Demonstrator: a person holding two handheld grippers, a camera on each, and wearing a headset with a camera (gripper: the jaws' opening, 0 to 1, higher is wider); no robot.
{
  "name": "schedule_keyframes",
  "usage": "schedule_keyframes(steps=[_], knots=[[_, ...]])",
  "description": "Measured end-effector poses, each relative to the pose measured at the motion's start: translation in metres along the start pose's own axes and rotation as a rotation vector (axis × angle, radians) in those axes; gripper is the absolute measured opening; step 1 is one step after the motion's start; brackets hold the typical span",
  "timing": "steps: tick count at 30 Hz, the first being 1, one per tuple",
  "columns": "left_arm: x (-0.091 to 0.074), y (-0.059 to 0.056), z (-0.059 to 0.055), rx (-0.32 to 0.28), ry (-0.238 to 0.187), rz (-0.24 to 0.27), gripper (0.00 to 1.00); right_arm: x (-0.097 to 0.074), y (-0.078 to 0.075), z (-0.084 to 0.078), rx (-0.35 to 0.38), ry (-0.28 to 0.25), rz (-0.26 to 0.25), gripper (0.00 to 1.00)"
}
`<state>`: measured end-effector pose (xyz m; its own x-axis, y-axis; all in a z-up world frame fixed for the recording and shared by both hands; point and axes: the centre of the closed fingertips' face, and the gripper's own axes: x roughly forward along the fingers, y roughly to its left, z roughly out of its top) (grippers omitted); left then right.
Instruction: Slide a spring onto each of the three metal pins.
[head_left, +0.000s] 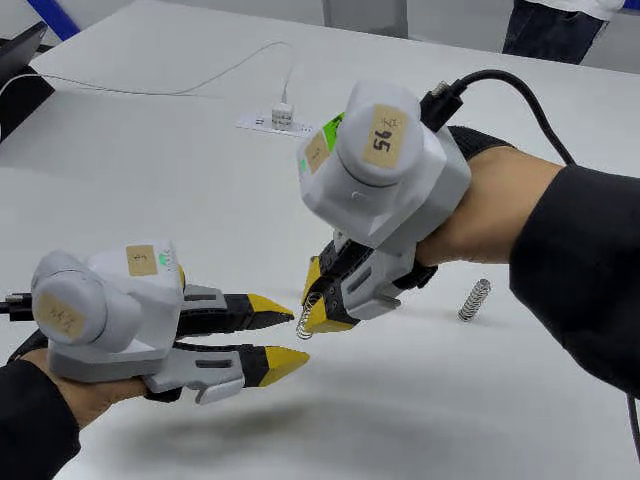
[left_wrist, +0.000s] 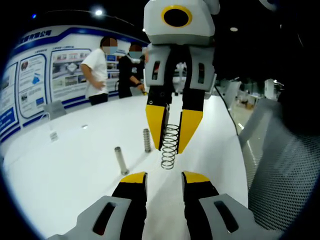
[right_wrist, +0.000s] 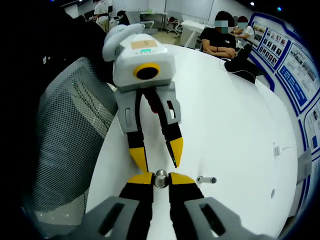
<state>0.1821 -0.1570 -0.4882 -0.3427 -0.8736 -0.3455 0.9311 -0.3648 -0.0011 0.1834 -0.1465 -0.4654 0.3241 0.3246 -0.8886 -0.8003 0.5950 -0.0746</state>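
A: Status on the springs?

B: My right gripper is clamped on a spring. It's pinched near one end with its axis along the jaws, so most of the coil sticks out past the tips and the bore is free for a pin. It's in the air over the desk, not touching it.

A: Left?

B: My left gripper holds nothing. Jaws are moderately apart, aimed at the spring's free end and just short of it. My guess is it's placed to steady or re-grip the coil before threading.

A: Pins?

B: One bare pin stands upright on the desk beyond the held spring, to the right in the scene. Just beside it is a second spring, which also looks upright. It's too small to tell whether a pin is inside it. In the head view my right gripper and forearm cover the desk near there. In the right gripper view the pin looks sideways, but that camera is rolled, so I don't trust it. I can't account for the other pins.
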Motion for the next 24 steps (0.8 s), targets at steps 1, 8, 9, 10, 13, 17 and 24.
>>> schedule_keyframes(steps=[1, 8, 9, 10, 13, 17, 24], knots=[[0.0, 0.0, 0.0, -0.002, 0.001, 0.002, 0.29, -0.001, -0.001, -0.001, 0.002, 0.001, -0.002, 0.12], [-0.002, 0.002, -0.003, -0.01, 0.007, 0.013, 0.34, -0.004, -0.003, -0.004, 0.009, 0.007, -0.009, 0.12], [-0.002, 0.003, -0.004, -0.011, 0.009, 0.016, 0.34, -0.005, -0.004, -0.005, 0.011, 0.009, -0.012, 0.12], [-0.003, 0.003, -0.005, -0.012, 0.011, 0.017, 0.35, -0.006, -0.005, -0.005, 0.012, 0.01, -0.015, 0.12], [-0.004, 0.004, -0.006, -0.015, 0.012, 0.02, 0.36, -0.01, -0.009, -0.007, 0.017, 0.013, -0.023, 0.12], [-0.005, 0.006, -0.008, -0.021, 0.017, 0.024, 0.39, -0.016, -0.016, -0.009, 0.025, 0.012, -0.039, 0.12], [-0.004, 0.006, -0.008, -0.022, 0.016, 0.025, 0.41, -0.023, -0.023, -0.011, 0.035, 0.018, -0.056, 0.12]])
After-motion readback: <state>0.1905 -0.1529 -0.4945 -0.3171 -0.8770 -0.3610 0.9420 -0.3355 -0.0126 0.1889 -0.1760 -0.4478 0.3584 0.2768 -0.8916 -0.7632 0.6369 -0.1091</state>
